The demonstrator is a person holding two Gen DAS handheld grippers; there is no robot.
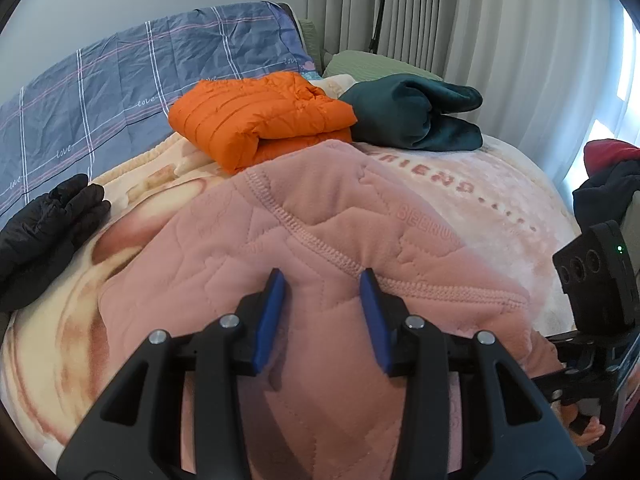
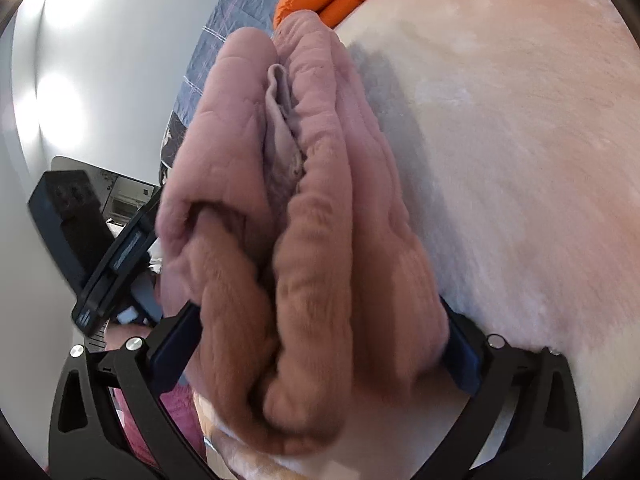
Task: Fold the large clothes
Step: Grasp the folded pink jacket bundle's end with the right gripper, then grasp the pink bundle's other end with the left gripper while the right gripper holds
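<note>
A pink quilted garment (image 1: 304, 240) lies folded on the bed's pale plush blanket (image 1: 500, 208). My left gripper (image 1: 323, 278) is open, its blue pads (image 1: 270, 320) hovering just over the garment's ribbed seam, holding nothing. In the right wrist view my right gripper (image 2: 320, 344) is closed around a thick bundle of the garment's folded layers (image 2: 304, 216), seen edge-on and lifted off the blanket (image 2: 520, 140). The right gripper's body also shows at the right edge of the left wrist view (image 1: 592, 280).
A folded orange puffer jacket (image 1: 260, 116) and a dark teal garment (image 1: 416, 112) lie at the back of the bed. A black jacket (image 1: 44, 232) lies at the left. A blue checked quilt (image 1: 120, 80) sits behind; curtains (image 1: 460, 20) hang at the right.
</note>
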